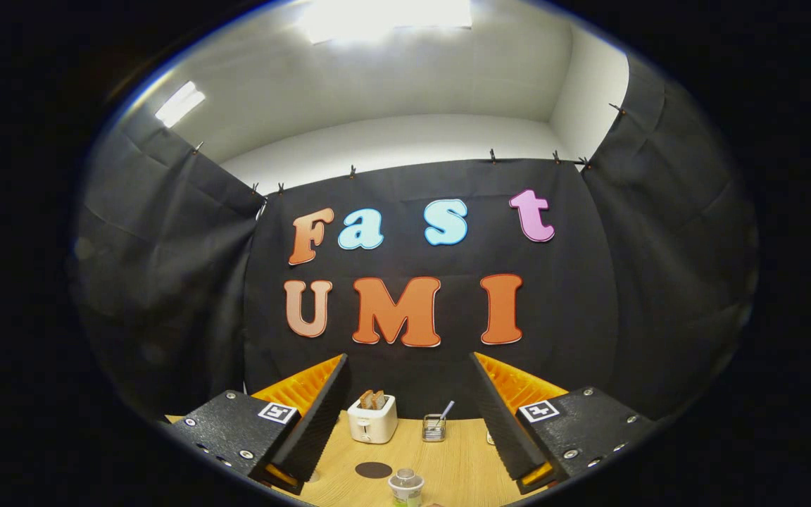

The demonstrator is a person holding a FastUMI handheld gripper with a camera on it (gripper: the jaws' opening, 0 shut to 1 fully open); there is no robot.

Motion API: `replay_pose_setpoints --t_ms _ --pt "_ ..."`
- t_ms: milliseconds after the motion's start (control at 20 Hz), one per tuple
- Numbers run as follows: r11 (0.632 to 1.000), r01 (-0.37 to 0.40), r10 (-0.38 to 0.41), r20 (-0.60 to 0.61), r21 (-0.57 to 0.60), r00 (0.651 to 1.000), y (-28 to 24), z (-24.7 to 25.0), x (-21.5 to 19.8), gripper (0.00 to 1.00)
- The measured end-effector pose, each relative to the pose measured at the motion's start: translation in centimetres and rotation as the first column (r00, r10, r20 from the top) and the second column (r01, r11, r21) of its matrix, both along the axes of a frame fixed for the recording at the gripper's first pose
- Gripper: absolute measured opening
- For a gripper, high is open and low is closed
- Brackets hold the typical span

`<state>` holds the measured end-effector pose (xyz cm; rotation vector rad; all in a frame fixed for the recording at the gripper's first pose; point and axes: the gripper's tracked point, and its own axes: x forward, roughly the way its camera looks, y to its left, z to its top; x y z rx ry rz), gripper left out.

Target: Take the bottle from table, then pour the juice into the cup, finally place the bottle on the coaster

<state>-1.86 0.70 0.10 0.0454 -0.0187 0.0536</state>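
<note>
The bottle (405,488) stands upright on the worktop (448,458), close to its near edge and about midway between the two fingers of the gripper (409,422). Its cap and a little of the shoulder can be seen; the body below is cut off, so the juice level cannot be judged. A bit of a green label shows under the cap, too small to make out.

The coaster (373,470), a dark round disc, lies flat on the wood just beside the bottle, on its left and slightly farther from the near edge. The two are apart, not touching.

The gripper is released: its fingers stand wide apart, one on each side of the bottle and the coaster, and neither finger touches anything. They hang above the worktop, and their lower ends hide the wood under them, so the left and right edges of the worktop cannot be followed.

Farther in, toward the far edge, a white toaster (372,417) stands with two slices of bread in its slots. To its right is a small wire holder (434,427) with a utensil leaning out of it; what kind of utensil is hard to tell. A small pale thing peeks out beside the right finger, mostly hidden.

Between the coaster and the toaster the wood is bare, and also from the bottle to the wire holder. Black cloth closes the booth behind the far edge.
</note>
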Motion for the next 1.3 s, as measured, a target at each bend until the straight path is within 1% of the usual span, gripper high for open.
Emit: replay_pose_setpoints --t_ms 150,300,550,850,1000,1200,1300 --pt "1.0 -0.015 0.015 0.01 -0.002 1.0 0.3 -0.7 -0.5 0.99" --pt "1.0 -0.015 0.015 -0.002 -0.007 1.0 0.3 -2.5 -0.8 0.98" --pt "1.0 -0.017 0.017 -0.052 0.001 0.999 0.3 -7.1 -1.0 0.99" --pt "0.999 -0.009 0.004 -0.138 -0.032 0.99 0.3 -15.1 -0.8 0.99" --pt "0.999 -0.022 0.015 -0.176 -0.038 0.984 0.9 -19.2 -0.9 0.99" --pt "0.999 -0.041 0.039 -0.277 0.0 0.96 2.0 -24.9 -0.9 0.99" --pt "1.0 -0.03 0.031 -0.318 0.007 0.947 2.1 -27.2 -0.6 0.99"
